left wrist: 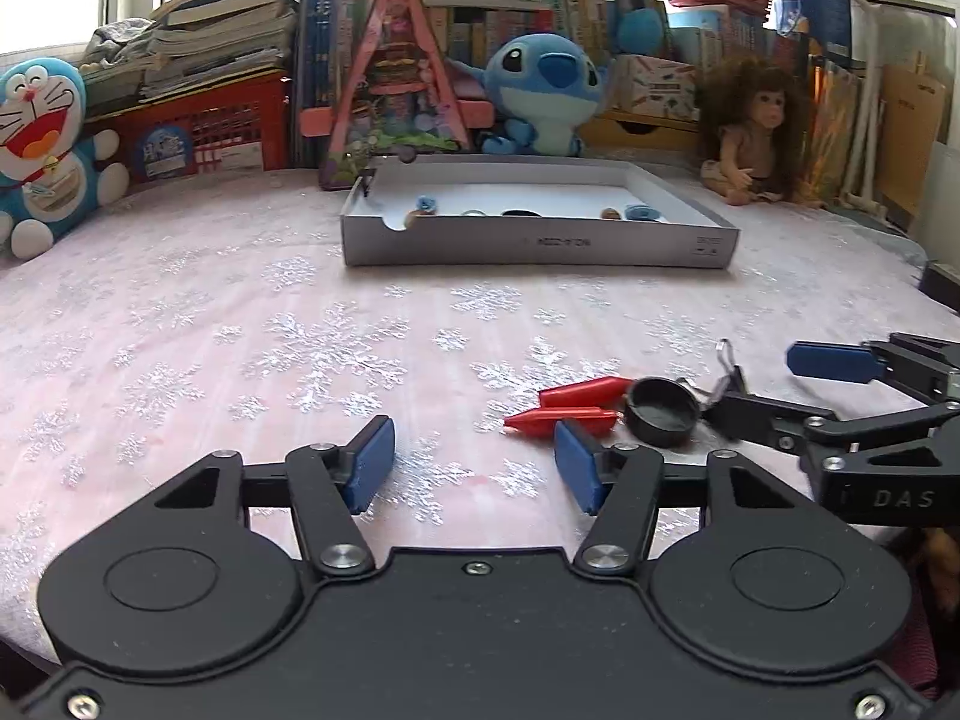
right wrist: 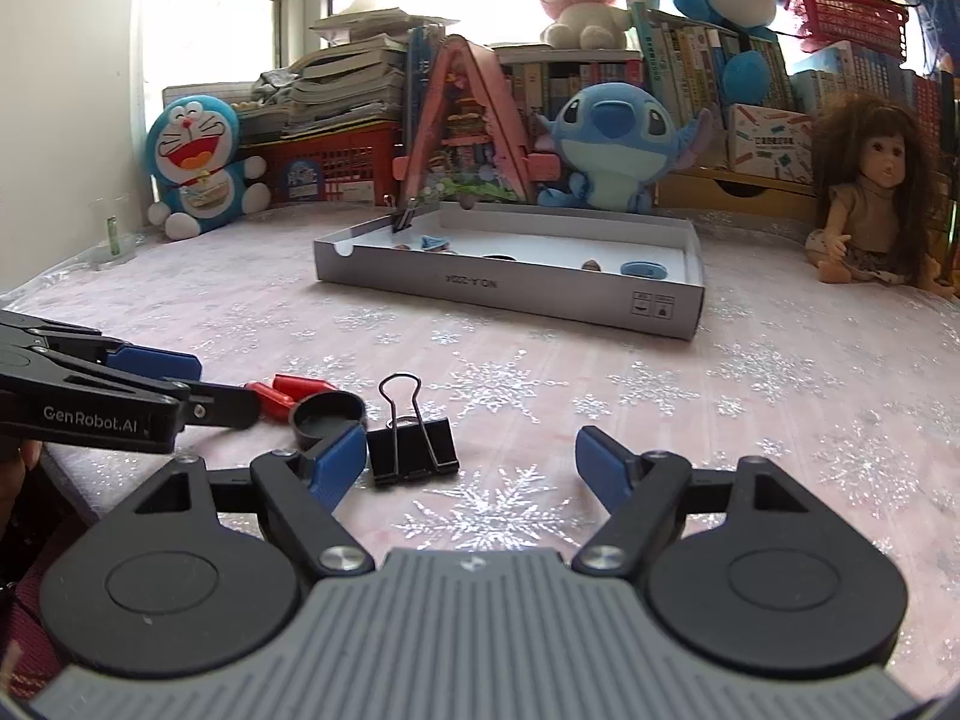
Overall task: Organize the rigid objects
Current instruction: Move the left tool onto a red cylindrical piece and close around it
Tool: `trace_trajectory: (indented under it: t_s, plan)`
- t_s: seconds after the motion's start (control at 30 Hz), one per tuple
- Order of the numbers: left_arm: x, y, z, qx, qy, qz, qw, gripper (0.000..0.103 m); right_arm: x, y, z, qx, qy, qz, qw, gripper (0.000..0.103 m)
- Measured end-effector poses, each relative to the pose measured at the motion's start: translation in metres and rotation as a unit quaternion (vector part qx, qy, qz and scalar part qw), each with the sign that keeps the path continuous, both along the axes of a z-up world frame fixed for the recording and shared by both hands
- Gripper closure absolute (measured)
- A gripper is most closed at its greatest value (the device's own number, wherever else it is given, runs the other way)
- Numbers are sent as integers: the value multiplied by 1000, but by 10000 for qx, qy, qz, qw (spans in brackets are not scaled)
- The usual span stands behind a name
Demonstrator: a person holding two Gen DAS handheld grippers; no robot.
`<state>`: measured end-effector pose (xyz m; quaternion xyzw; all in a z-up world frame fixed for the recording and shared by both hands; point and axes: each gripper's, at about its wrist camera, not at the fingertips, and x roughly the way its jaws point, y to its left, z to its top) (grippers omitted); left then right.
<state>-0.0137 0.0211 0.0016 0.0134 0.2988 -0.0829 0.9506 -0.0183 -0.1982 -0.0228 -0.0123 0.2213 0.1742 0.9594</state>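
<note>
Hovering with both sets of fingers spread and empty, I feared my right gripper (right wrist: 471, 462) would nudge the black cap (right wrist: 327, 417) while reaching the binder clip (right wrist: 412, 450) touching it.

"GenRobot.AI" marks the left claw (right wrist: 186, 387); the right claw (left wrist: 780, 384) shows "DAS".

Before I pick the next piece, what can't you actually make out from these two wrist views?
- Small items in the white box: too small, half hidden by its front wall, both views.
- Binder clip: in the left view, mostly hidden behind the right gripper.
- Red pieces: partly covered by the left gripper and black cap; count unclear.
</note>
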Motion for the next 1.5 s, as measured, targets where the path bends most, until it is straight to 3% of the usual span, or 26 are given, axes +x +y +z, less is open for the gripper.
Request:
trace_trajectory:
  t_s: [0.33,0.8,1.1,1.27,1.5]
  plan:
    - [-4,-11,0,-29,-137,-306,9994,48,5,1,-3,-77,68,-134,9999,25]
    - [-1,-30,-5,-15,-154,-367,9992,48,7,2,-4,-86,72,-140,9998,26]
    - [-1,-35,-8,61,-257,-416,9988,60,7,3,-4,-75,71,-139,9998,28]
    - [-2,-35,-9,74,-292,-424,9986,61,8,6,-4,-21,69,-107,9999,38]
    - [-3,-35,-9,66,-297,-420,9987,61,8,9,-4,-23,42,-83,10000,45]
